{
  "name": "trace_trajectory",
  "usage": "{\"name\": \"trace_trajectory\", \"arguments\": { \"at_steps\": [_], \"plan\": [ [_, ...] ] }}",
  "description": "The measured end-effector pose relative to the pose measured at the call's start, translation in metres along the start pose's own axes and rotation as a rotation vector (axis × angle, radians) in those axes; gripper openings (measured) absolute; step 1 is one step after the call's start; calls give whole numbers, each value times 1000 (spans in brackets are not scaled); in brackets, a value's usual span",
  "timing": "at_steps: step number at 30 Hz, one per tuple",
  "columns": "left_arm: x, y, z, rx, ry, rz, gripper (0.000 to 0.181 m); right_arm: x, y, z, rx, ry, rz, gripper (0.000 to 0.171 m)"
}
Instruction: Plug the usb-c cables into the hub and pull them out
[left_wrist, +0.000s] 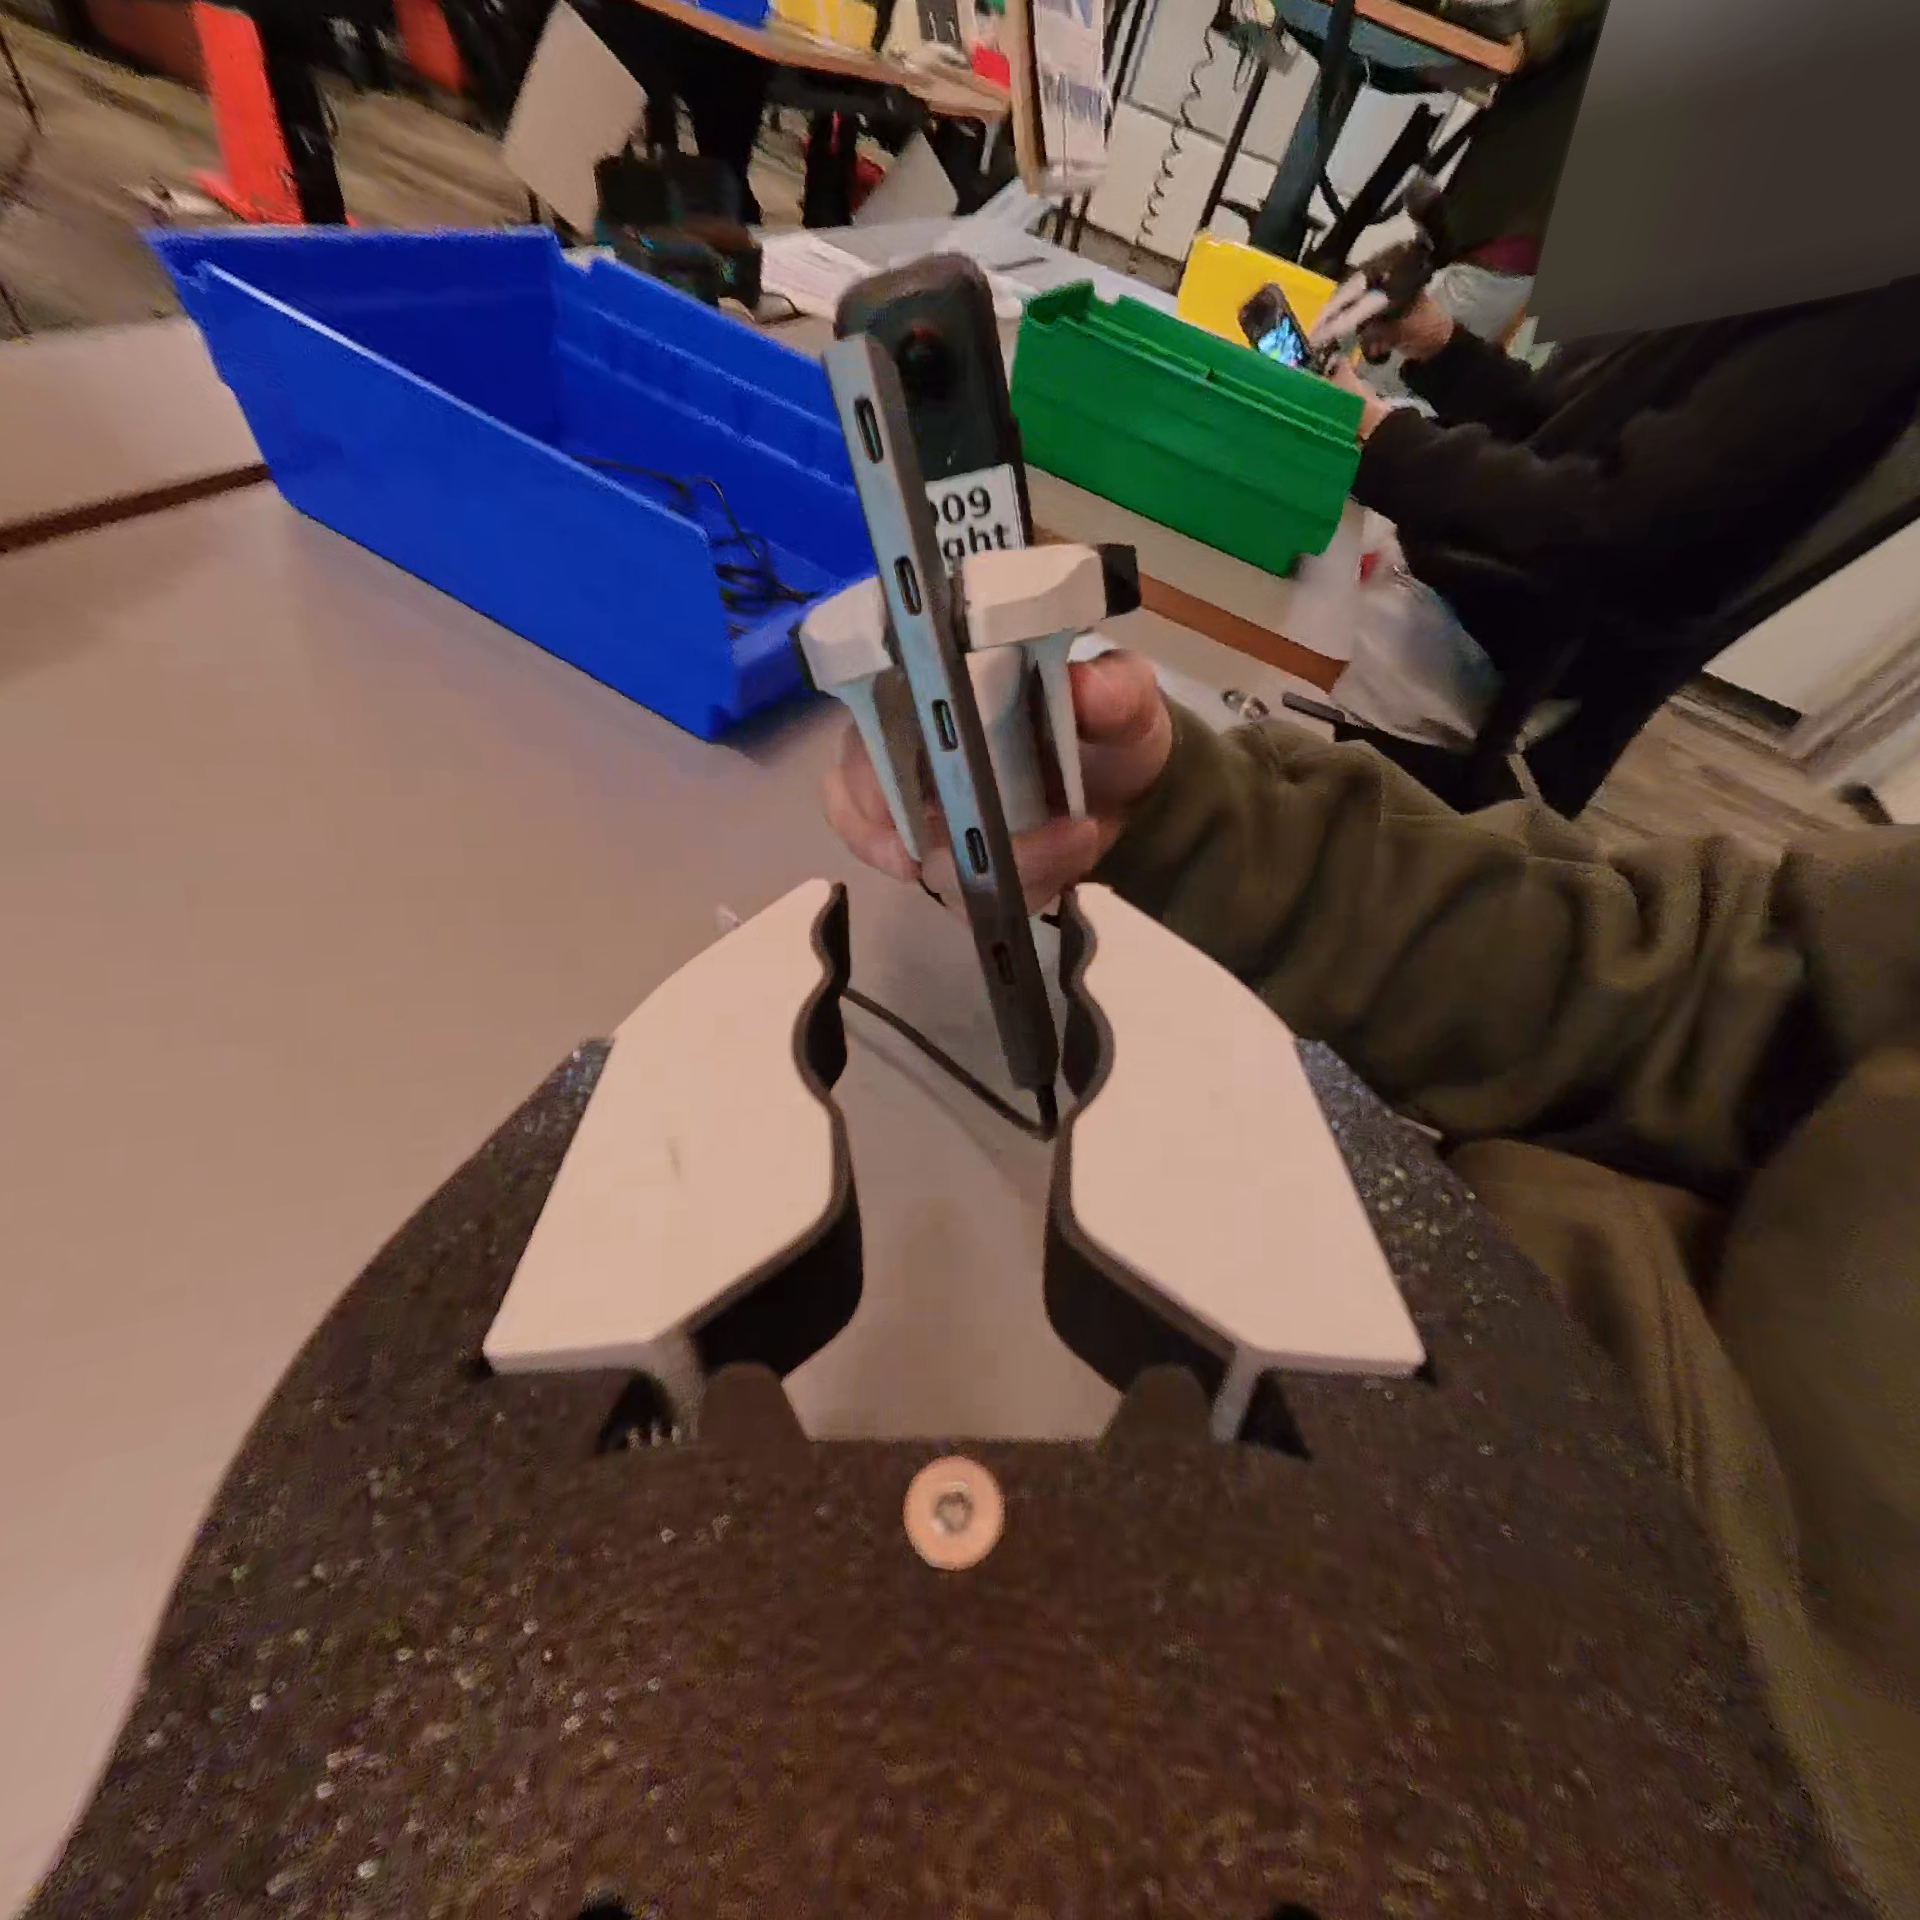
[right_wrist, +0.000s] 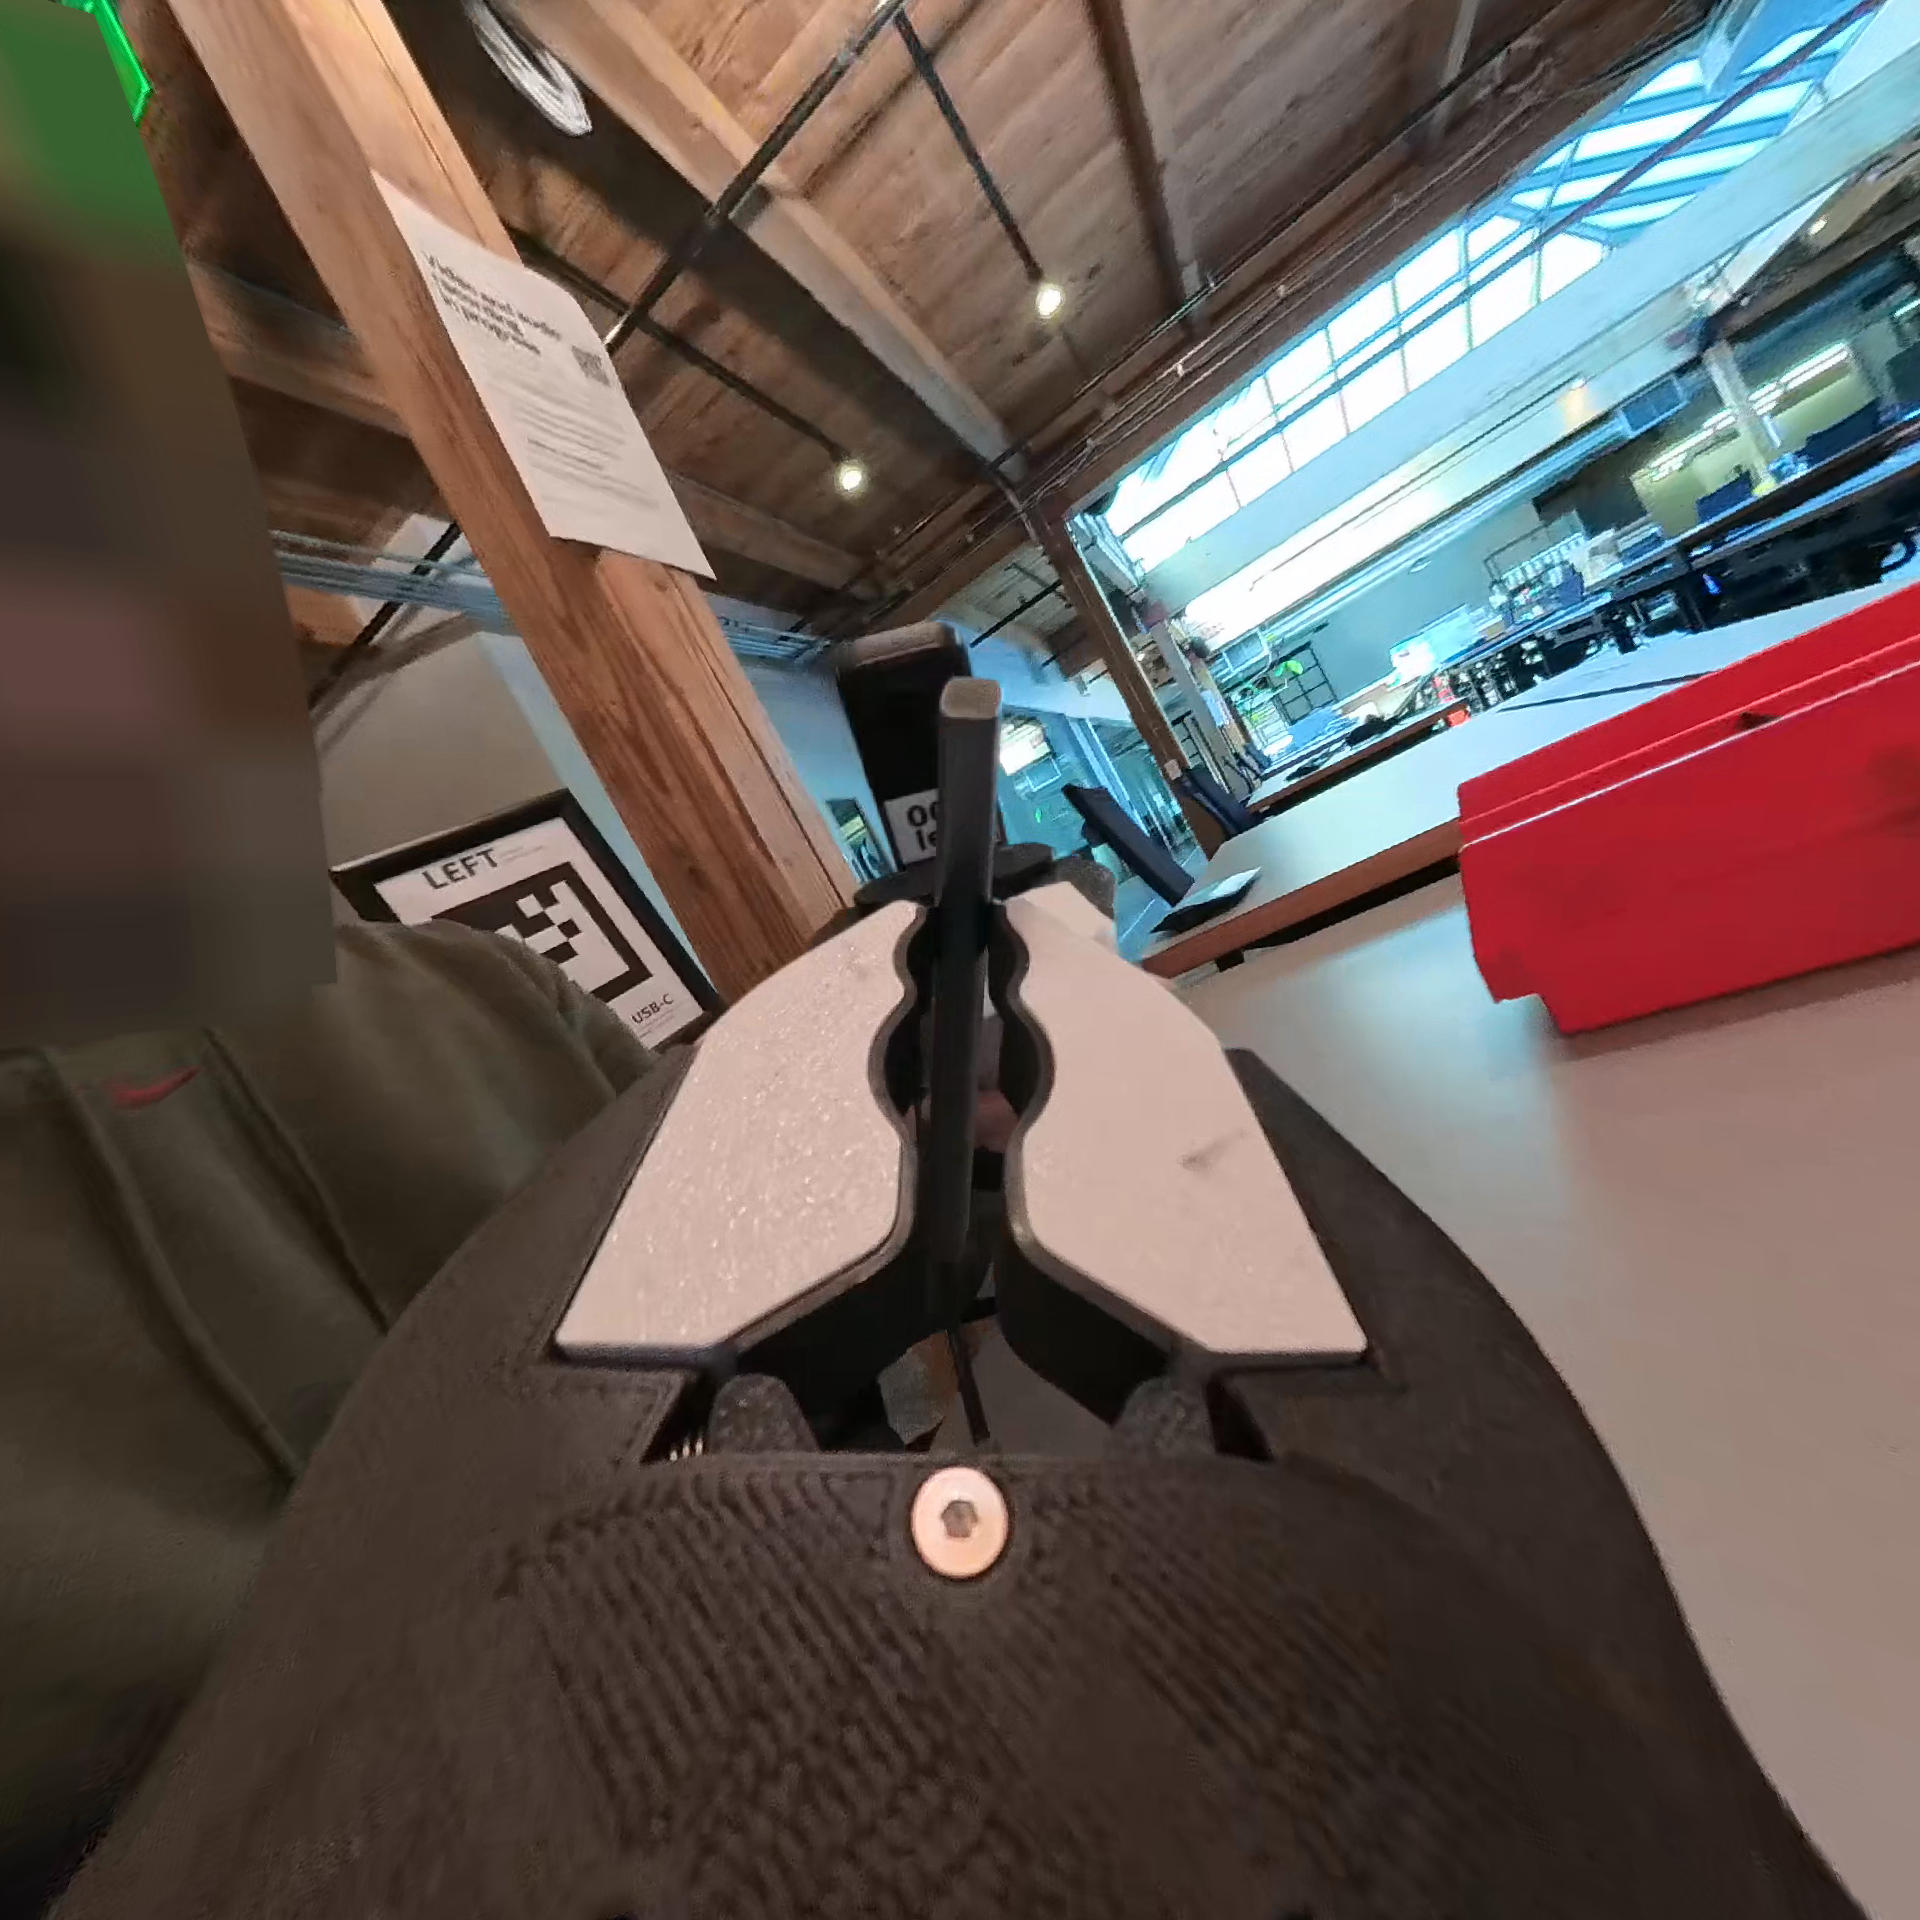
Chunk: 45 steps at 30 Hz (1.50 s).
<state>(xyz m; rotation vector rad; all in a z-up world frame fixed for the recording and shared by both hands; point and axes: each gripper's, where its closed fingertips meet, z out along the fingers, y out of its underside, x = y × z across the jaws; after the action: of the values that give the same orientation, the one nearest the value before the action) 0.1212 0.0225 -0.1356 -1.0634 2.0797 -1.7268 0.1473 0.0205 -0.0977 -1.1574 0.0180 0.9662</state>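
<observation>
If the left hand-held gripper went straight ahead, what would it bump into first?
Probably the hub: the open left hand-held gripper has its lower end already between its fingertips. Behind it comes the right hand-held gripper, though depth is unclear.

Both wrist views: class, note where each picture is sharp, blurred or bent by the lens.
Left wrist view: hub fairly sharp, background benches motion-smeared, blue bin bowed by the wide lens. Right wrist view: right tongs sharp on the hub, windows glaring bright, post leaning from distortion.
</observation>
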Motion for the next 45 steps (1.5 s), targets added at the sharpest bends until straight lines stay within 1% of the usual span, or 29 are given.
{"name": "trace_trajectory", "arguments": {
  "at_steps": [1, 3, 6, 8, 9, 10, 11, 12, 13, 14, 15, 17, 20, 21, 23, 25, 29, 32, 35, 39, 40, 42, 45],
  "plan": [
    [1, 3, 3, -14, 15, -3, 34, 0, 3, 2, -14, -5, 2, 10],
    [8, 7, 5, -28, 74, -2, 13, 0, 9, 6, -38, -11, -6, 10],
    [0, 12, 8, -15, 71, -60, 11, 6, 11, 6, -37, 18, 1, 10],
    [-14, 16, 10, 19, 49, -171, 9, 21, 11, 4, -39, 137, -29, 10],
    [-23, 16, 9, 59, 43, -240, 9, 30, 7, 2, -22, 218, -63, 18],
    [-32, 13, 7, 119, 40, -337, 9, 38, 1, 0, 4, 303, -112, 40],
    [-41, 7, 2, 199, 53, -451, 9, 43, -2, -2, 1, 380, -186, 52],
    [-50, 0, -4, 295, 70, -569, 9, 46, 2, -1, -51, 443, -290, 53],
    [-60, -6, -12, 388, 82, -678, 9, 48, 9, 1, -124, 502, -404, 59],
    [-68, -11, -20, 467, 100, -758, 9, 51, 17, 5, -200, 568, -520, 66],
    [-74, -15, -27, 533, 116, -818, 9, 55, 21, 9, -258, 627, -631, 69],
    [-85, -15, -35, 625, 93, -917, 9, 54, 28, 24, -300, 672, -806, 67],
    [-85, -13, -35, 669, 77, -989, 9, 70, 34, 28, -340, 839, -944, 62],
    [-84, -13, -35, 685, 76, -1001, 9, 73, 37, 28, -345, 855, -985, 59],
    [-81, -13, -33, 705, 67, -1020, 9, 74, 37, 26, -309, 898, -1025, 47],
    [-79, -13, -32, 737, 71, -1042, 9, 70, 39, 28, -271, 876, -1035, 37],
    [-77, -7, -25, 749, 53, -1079, 9, 68, 40, 30, -239, 907, -1104, 31],
    [-79, -3, -24, 765, 25, -1080, 9, 70, 43, 29, -247, 908, -1081, 28],
    [-80, -2, -25, 718, 19, -1000, 10, 70, 42, 26, -220, 852, -976, 25],
    [-93, -7, -40, 737, -6, -922, 17, 71, 36, 17, -180, 804, -868, 24],
    [-95, -6, -42, 710, -15, -907, 18, 72, 35, 15, -180, 792, -855, 24],
    [-95, -2, -38, 630, -14, -883, 29, 74, 36, 11, -171, 782, -822, 24],
    [-83, 2, -25, 530, 32, -866, 31, 78, 45, 15, -204, 756, -813, 24]
  ]
}}
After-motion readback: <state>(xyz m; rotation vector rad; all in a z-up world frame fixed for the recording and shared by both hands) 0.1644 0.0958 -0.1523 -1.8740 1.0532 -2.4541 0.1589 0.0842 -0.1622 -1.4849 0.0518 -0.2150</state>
